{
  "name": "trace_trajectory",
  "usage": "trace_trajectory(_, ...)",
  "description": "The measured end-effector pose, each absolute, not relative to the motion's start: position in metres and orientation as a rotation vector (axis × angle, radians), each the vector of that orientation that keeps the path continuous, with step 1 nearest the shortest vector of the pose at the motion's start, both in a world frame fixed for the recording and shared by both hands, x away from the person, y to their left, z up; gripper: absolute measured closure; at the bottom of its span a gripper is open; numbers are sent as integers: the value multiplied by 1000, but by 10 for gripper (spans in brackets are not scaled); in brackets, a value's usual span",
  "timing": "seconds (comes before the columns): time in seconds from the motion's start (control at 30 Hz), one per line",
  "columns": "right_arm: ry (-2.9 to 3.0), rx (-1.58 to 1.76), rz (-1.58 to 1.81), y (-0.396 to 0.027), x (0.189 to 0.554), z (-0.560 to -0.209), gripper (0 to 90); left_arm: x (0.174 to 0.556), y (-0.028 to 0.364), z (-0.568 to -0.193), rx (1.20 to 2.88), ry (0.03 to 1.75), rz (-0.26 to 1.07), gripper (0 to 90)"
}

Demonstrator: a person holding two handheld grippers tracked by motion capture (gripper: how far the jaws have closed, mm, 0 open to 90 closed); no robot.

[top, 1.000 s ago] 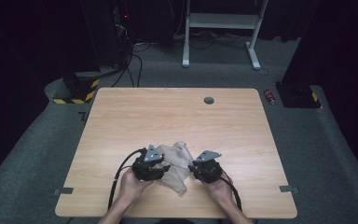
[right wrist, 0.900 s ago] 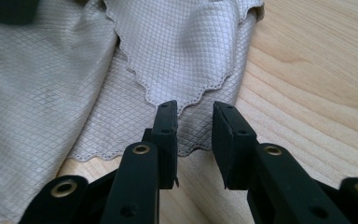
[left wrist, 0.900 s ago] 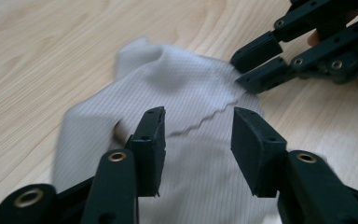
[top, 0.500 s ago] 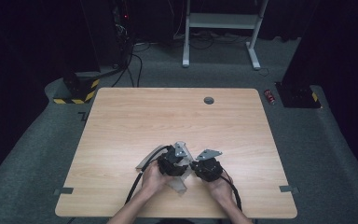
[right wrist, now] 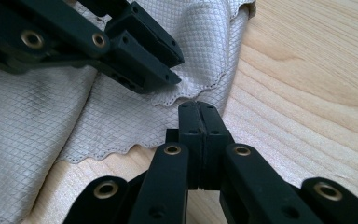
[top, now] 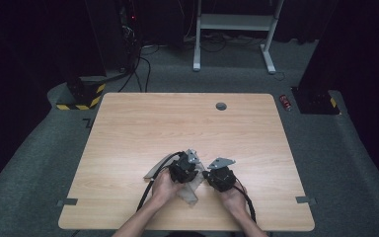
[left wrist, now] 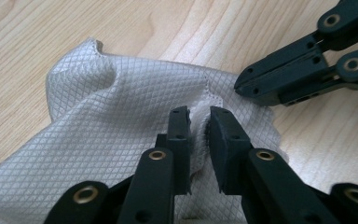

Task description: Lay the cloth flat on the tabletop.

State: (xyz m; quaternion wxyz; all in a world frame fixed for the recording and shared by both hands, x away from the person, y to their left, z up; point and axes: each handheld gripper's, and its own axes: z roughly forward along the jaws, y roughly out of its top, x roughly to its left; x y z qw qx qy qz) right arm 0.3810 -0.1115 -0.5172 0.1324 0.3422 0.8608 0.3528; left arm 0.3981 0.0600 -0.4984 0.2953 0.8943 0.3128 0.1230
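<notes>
Both grippers are just closing: left gripper (left wrist: 199, 122) is pinching the cloth (left wrist: 121, 112), right gripper (right wrist: 199, 112) is clenching its edge, so folding can begin.

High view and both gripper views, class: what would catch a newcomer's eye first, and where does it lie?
A crumpled grey cloth with a diamond weave lies near the front edge of the wooden table. The left hand-held gripper has just been closing and pinches a fold of it. The right hand-held gripper is shut at the cloth's scalloped edge, and a person's two hands hold both close together.
</notes>
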Motion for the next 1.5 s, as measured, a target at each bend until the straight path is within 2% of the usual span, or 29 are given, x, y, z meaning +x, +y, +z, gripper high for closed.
trace_trajectory(0.13,2498,989,1025,-112,381,-517,898,399,64,-493,2363,833,330,879)
trace_trajectory(0.2,2498,989,1025,-112,381,-517,898,400,69,-491,2338,856,321,888)
trace_trajectory(0.4,2499,989,1026,-112,381,-517,898,403,83,-483,2288,878,349,893)
trace_trajectory(0.63,2505,983,1033,-113,383,-516,900,412,113,-467,2171,984,377,894)
trace_trajectory(0.7,2494,984,1028,-116,385,-513,900,415,129,-460,2113,1035,388,895)
trace_trajectory(0.93,2464,977,1042,-119,391,-497,900,422,155,-457,2064,1118,418,895)
trace_trajectory(1.07,2476,1048,1073,-117,397,-501,742,426,168,-456,2043,1155,439,895)
trace_trajectory(1.2,2496,1090,1078,-113,402,-507,708,426,173,-457,2034,1175,434,895)
trace_trajectory(1.3,2519,1113,1074,-110,405,-512,721,426,177,-458,2030,1183,438,895)
trace_trajectory(1.43,2544,1086,1043,-107,406,-514,865,426,181,-458,2017,1188,437,895)
trace_trajectory(1.5,2539,1054,1045,-106,405,-510,892,426,183,-457,2017,1184,447,895)
